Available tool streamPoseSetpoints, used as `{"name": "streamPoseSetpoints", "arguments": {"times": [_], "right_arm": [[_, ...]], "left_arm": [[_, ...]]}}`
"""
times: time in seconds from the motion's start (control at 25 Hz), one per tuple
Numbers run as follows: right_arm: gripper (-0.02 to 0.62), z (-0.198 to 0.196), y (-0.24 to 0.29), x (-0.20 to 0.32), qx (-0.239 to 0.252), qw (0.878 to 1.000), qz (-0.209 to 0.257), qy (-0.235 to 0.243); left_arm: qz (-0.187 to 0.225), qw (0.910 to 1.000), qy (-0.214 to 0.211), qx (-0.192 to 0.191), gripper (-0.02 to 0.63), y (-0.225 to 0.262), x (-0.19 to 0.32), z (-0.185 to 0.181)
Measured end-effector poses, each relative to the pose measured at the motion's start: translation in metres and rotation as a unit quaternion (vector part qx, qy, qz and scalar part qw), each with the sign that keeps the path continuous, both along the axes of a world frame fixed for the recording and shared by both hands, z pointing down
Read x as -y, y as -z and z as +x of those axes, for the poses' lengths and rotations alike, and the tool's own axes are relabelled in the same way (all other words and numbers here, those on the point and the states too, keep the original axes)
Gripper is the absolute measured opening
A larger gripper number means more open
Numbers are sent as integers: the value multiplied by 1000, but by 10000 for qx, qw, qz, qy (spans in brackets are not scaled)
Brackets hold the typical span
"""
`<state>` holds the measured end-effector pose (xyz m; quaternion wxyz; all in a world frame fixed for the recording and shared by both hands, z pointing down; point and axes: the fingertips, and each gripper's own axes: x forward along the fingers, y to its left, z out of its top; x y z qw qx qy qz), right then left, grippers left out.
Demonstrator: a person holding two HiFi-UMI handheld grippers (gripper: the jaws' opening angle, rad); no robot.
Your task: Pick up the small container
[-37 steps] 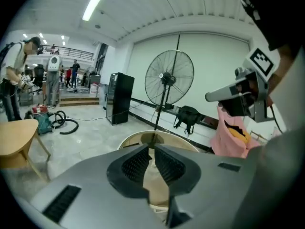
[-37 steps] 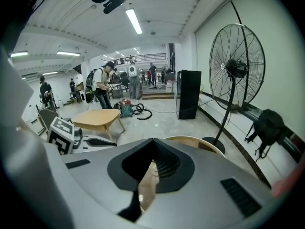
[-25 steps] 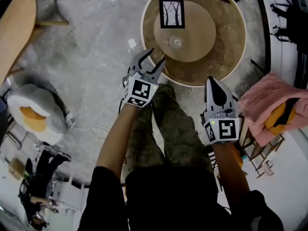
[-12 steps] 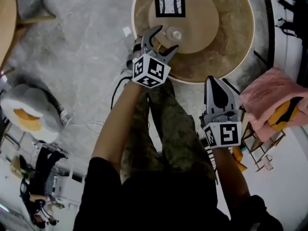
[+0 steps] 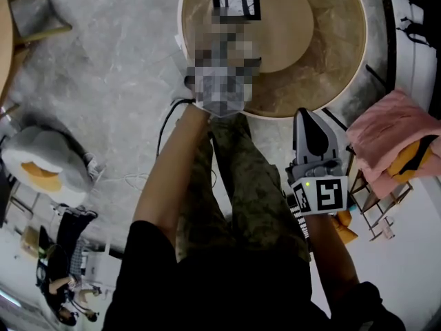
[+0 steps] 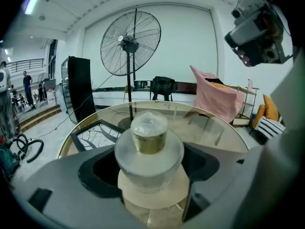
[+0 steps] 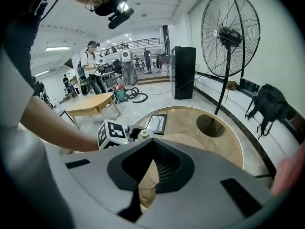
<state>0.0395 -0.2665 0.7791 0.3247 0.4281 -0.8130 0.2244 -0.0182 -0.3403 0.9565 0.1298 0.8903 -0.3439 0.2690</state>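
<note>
Now your left gripper (image 6: 150, 171), jaws just spread wide, flanks the small container (image 6: 149, 142) on a round wooden board (image 6: 152, 202) on the glass table (image 6: 214, 128); your right gripper (image 7: 151, 141) is pinched shut, empty; head view shows the left one only blurred

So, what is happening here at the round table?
A person holds a tool in each hand. The left tool reaches over the glass table; its jaws have just been opening and stand wide around the small container, not gripping it. The right tool is shut and empty, beside the table.
</note>
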Motion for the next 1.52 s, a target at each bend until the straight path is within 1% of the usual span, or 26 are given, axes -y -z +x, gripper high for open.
{"name": "streamPoseSetpoints", "arguments": {"times": [0.2,0.24,0.4,0.56,0.72,0.88,0.96,1.16,1.24,1.32,1.4,1.52], "right_arm": [[21,8,-8,-3,-15,9999,-68,-100],[21,9,-9,-3,-14,9999,-76,-115],[21,14,-9,-3,-24,9998,-50,-189],[21,16,-13,-7,29,9993,-101,-370],[21,18,-16,-11,30,9989,-160,-430],[21,26,-11,-11,106,9975,-110,-687],[21,28,-5,-10,144,9967,-27,-795],[21,25,26,-9,314,9951,178,-918],[21,26,45,-9,446,9929,258,-1076],[21,29,68,-12,551,9900,347,-1248],[21,32,97,-21,638,9884,371,-1324],[21,40,147,-38,615,9888,491,-1271]], "left_arm": [[170,9999,17,-26,369,-5,6,1],[179,9998,27,-59,351,-5,7,1],[188,9998,68,-72,347,-5,8,1],[141,9998,77,-118,345,-5,7,2],[158,9996,180,-174,345,3,1,-2],[213,9994,225,-171,345,22,-5,-4],[219,9993,257,-184,345,37,-11,-4],[127,9980,405,-468,345,96,-32,-6],[220,9978,371,-512,345,129,-39,-5],[306,9979,319,-478,345,165,-46,-3],[257,9979,361,-468,345,204,-58,-2],[87,9976,494,-484,345,267,-78,-7]]}}
